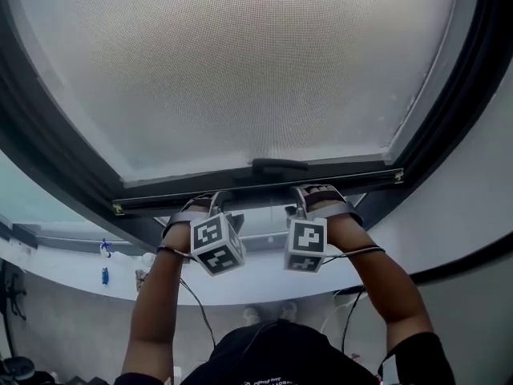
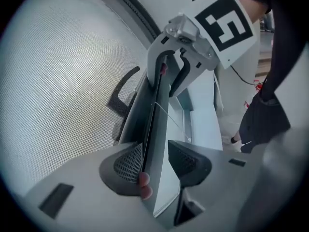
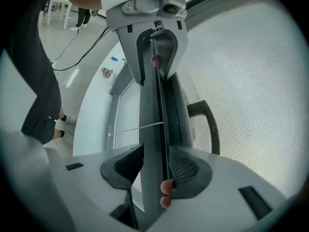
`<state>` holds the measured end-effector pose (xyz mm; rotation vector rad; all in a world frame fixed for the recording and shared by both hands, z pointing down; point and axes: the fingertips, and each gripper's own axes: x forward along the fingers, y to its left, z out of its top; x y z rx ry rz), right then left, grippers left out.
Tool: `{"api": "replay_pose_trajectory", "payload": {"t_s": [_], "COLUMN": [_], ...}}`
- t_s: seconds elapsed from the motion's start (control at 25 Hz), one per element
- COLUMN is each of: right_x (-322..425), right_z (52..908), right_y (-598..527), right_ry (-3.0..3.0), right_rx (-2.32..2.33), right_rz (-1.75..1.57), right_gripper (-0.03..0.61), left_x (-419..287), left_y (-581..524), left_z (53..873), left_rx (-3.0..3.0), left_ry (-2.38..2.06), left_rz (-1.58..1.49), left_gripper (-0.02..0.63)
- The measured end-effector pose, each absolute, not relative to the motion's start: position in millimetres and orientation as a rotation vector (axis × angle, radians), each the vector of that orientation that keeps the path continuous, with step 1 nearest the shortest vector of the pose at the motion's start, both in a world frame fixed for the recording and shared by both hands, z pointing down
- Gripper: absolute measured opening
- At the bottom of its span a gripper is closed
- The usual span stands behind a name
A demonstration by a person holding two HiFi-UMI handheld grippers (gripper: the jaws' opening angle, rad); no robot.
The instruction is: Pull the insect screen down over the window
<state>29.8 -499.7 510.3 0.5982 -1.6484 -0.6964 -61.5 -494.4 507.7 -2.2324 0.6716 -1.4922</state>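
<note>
The insect screen (image 1: pixel 240 70) is a fine grey mesh filling the window opening, with a dark bottom bar (image 1: pixel 256 184) that carries a black handle (image 1: pixel 280 166). Both grippers hold that bar from below. The left gripper (image 1: pixel 207 203) sits left of the handle and the right gripper (image 1: pixel 319 192) just right of it. In the left gripper view the bar (image 2: pixel 155 129) runs between the left gripper's (image 2: pixel 157 163) pads, with the right gripper (image 2: pixel 171 76) clamped farther along. In the right gripper view the bar (image 3: pixel 153 124) is pinched in the right gripper (image 3: pixel 154 170), and the left gripper (image 3: pixel 157 52) is beyond it.
A dark window frame (image 1: pixel 56 167) surrounds the screen. Below it a white sill (image 1: pixel 80 267) holds small items, among them a blue bottle (image 1: pixel 105 276). Cables hang from both wrists (image 1: pixel 196 303). The person's dark clothing (image 2: pixel 263 124) is close on the room side.
</note>
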Motion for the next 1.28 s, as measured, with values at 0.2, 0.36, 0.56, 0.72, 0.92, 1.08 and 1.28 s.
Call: {"api": "replay_pose_trajectory", "payload": {"t_s": [0.2, 0.36, 0.56, 0.72, 0.92, 1.08, 1.28], "right_x": [28.5, 27.8, 29.1, 27.0, 27.5, 29.0, 27.9], "right_z": [509.9, 509.0, 512.7, 508.0, 509.9, 510.2, 510.1], "right_y": [-501.6, -503.3, -501.6, -503.8, -505.5, -505.1, -507.8], "right_ry": [-1.64, -1.652, -1.653, -1.652, -1.627, -1.617, -1.629], "right_rx": [0.609, 0.637, 0.647, 0.675, 0.651, 0.642, 0.664], "right_rz": [-0.699, -0.696, -0.706, -0.727, -0.726, -0.728, -0.722], "right_gripper": [0.166, 0.166, 0.166, 0.166, 0.166, 0.166, 0.166], "left_x": [-61.8, -61.4, -60.4, -60.0, -62.7, -62.8, -60.6], "left_y": [-495.7, -495.6, -497.0, -498.7, -501.8, -499.7, -502.2], "left_z": [509.6, 509.0, 507.7, 507.3, 512.9, 513.1, 513.3], "left_rx": [-2.215, -2.206, -2.169, -2.132, -2.078, -2.088, -2.113], "left_ry": [0.678, 0.682, 0.724, 0.746, 0.741, 0.729, 0.748], "left_rz": [-1.502, -1.507, -1.471, -1.452, -1.513, -1.528, -1.491], "left_gripper": [0.166, 0.166, 0.166, 0.166, 0.166, 0.166, 0.166]}}
